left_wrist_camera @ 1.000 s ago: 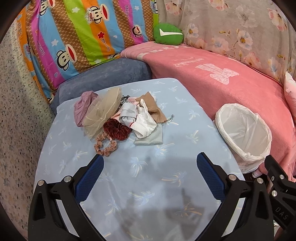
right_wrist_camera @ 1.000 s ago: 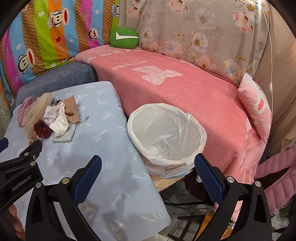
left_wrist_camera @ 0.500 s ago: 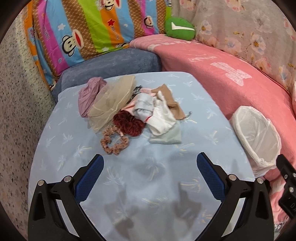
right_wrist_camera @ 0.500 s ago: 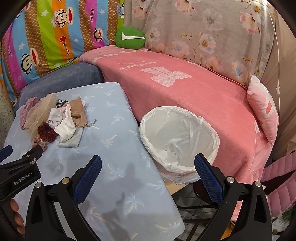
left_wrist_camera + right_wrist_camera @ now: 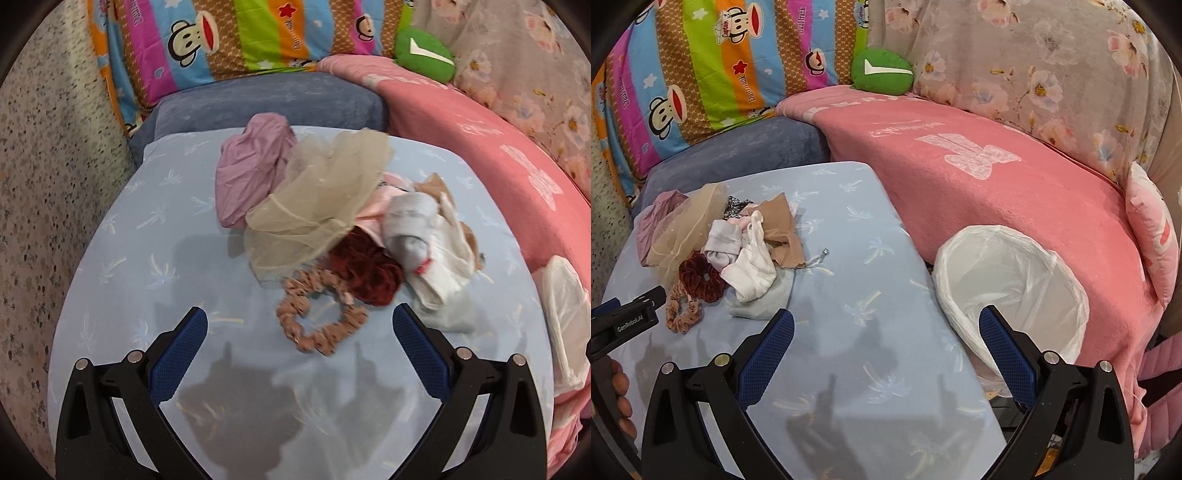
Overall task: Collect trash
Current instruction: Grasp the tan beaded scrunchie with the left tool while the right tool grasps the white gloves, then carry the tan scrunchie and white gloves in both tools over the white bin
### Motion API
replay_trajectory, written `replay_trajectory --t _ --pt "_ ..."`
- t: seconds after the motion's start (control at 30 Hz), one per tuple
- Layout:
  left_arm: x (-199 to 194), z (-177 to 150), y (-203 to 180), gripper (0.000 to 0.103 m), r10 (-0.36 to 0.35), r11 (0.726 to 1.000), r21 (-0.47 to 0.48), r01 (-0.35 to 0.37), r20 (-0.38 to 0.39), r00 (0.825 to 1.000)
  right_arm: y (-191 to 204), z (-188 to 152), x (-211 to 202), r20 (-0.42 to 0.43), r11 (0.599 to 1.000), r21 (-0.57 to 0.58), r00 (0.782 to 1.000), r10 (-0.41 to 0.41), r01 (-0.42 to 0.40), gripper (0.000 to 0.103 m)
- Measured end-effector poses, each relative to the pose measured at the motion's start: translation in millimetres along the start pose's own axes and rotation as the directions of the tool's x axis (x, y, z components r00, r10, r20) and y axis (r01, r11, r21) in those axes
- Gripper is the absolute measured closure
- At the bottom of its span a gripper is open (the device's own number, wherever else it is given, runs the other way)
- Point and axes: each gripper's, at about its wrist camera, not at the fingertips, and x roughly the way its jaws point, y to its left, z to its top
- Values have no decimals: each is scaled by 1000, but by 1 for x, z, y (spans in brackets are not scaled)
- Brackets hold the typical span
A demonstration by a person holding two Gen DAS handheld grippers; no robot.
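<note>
Left tongs (image 5: 300, 321) agape just before scrunchie (image 5: 320, 314)

Ahead of me a heap of scraps (image 5: 332, 229) lies on the table (image 5: 147, 236); the lined bin (image 5: 1008, 295) stands off its right edge.

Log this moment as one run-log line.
left gripper: open, above pink scrunchie | right gripper: open, empty | bin: empty | pile: untouched

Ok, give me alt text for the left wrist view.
An open left gripper hovers above a pink spotted scrunchie at the near edge of a fabric pile on a light blue table. A white-lined bin sits at right.
</note>
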Motion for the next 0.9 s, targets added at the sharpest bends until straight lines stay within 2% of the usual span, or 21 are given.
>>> replay_trajectory --t 0.07,0.17,0.33,0.43,0.47,0.7,0.73,0.8,0.87,0.9 --pt "10 3 6 8 -14 1000 -14 14 -15 1000 11 3 8 0 1000 -7 1000 21 -21 6" --pt "24 5 10 16 -45 999 -18 44 -49 998 29 10 23 -10 998 -17 998 54 -54 6" --pt "41 1 9 34 -92 996 -29 89 -97 991 61 18 48 -27 994 -42 995 100 -101 7" --pt "47 -3 10 45 -123 992 -51 117 -123 985 77 20 64 -48 989 -48 990 136 -138 13" --pt "49 -3 10 47 -137 990 -57 130 -132 982 81 21 70 -57 987 -47 987 152 -154 17" --pt "50 -6 10 83 -195 980 -61 187 -154 969 103 24 101 -105 978 -43 975 198 -203 50" --pt "49 -6 11 85 -199 980 -62 191 -157 967 105 25 105 -114 977 -39 972 203 -209 53" --pt "45 -7 11 89 -203 979 -58 196 -152 967 107 25 115 -145 972 -19 963 228 -233 73" --pt "41 -7 13 90 -209 978 -54 203 -142 968 106 23 121 -170 968 0 954 248 -252 89" --pt "40 -7 14 90 -211 977 -54 205 -138 968 106 23 121 -170 967 10 952 253 -255 94"
